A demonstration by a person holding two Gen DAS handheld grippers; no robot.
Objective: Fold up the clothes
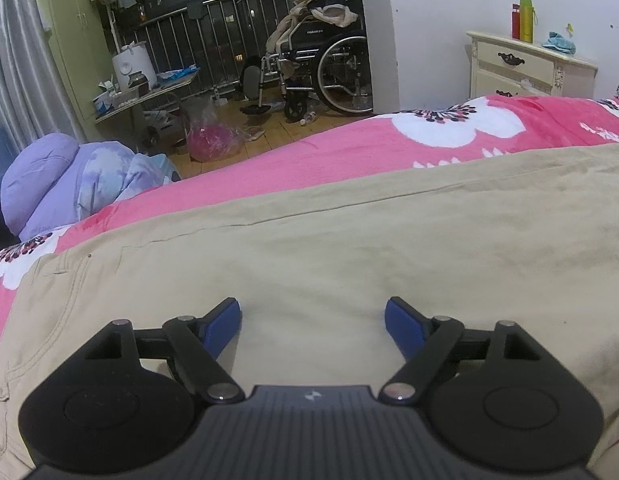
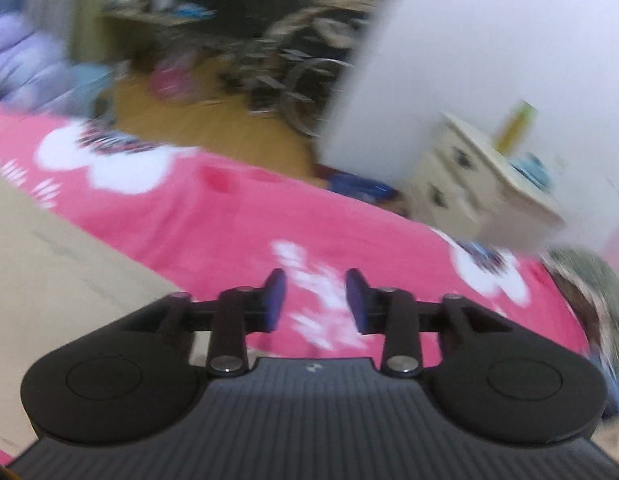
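Observation:
Beige trousers lie spread flat on a pink flowered blanket that covers the bed. My left gripper hovers just above the trousers, its blue pads wide apart and open, with nothing between them. The right wrist view is blurred. There my right gripper is partly open over bare pink blanket, nothing between its pads. The trousers' edge lies to its left, apart from the fingers.
Beyond the bed's far edge stand a wheelchair piled with clothes, a cluttered low table and a plastic bag on the wooden floor. A cream nightstand carries bottles. Purple bedding sits at the bed's left end.

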